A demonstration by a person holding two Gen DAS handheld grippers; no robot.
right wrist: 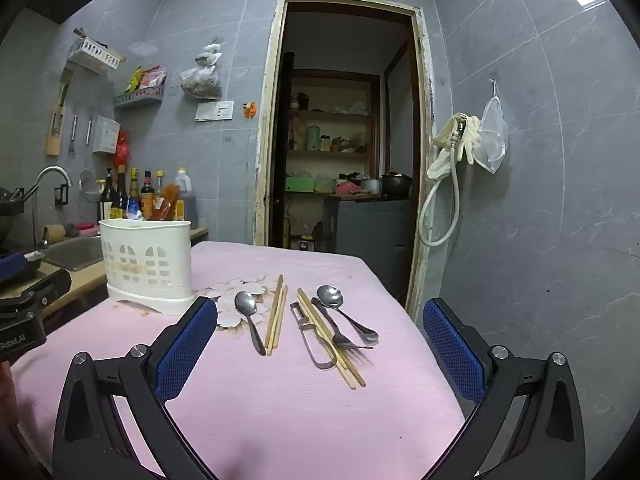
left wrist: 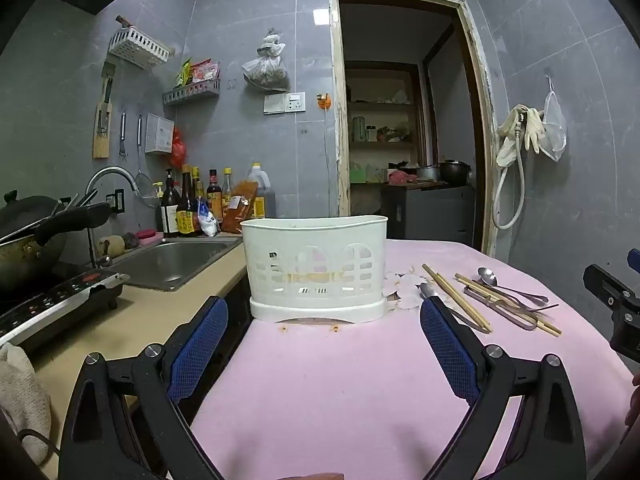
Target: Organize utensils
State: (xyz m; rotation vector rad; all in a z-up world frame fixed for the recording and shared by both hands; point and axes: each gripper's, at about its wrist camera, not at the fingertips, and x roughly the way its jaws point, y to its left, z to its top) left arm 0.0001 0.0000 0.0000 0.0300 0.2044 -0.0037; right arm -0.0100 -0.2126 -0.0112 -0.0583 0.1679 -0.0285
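A white slotted utensil holder [left wrist: 316, 268] stands on the pink tablecloth [left wrist: 340, 380], straight ahead of my open, empty left gripper [left wrist: 322, 316]. It shows at the left in the right wrist view [right wrist: 146, 264]. Ahead of my open, empty right gripper [right wrist: 320, 320] lie a spoon [right wrist: 249, 320], a pair of chopsticks [right wrist: 277, 314], a metal peeler [right wrist: 310, 336], a second pair of chopsticks [right wrist: 330, 344], a fork [right wrist: 334, 330] and another spoon [right wrist: 340, 306]. The same utensils [left wrist: 492, 296] lie right of the holder in the left wrist view.
A counter with a steel sink [left wrist: 172, 260], sauce bottles [left wrist: 200, 200], an induction hob [left wrist: 52, 300] and a wok [left wrist: 28, 232] runs along the left. An open doorway [right wrist: 344, 140] is behind the table. The right gripper's body [left wrist: 616, 300] shows at the right edge.
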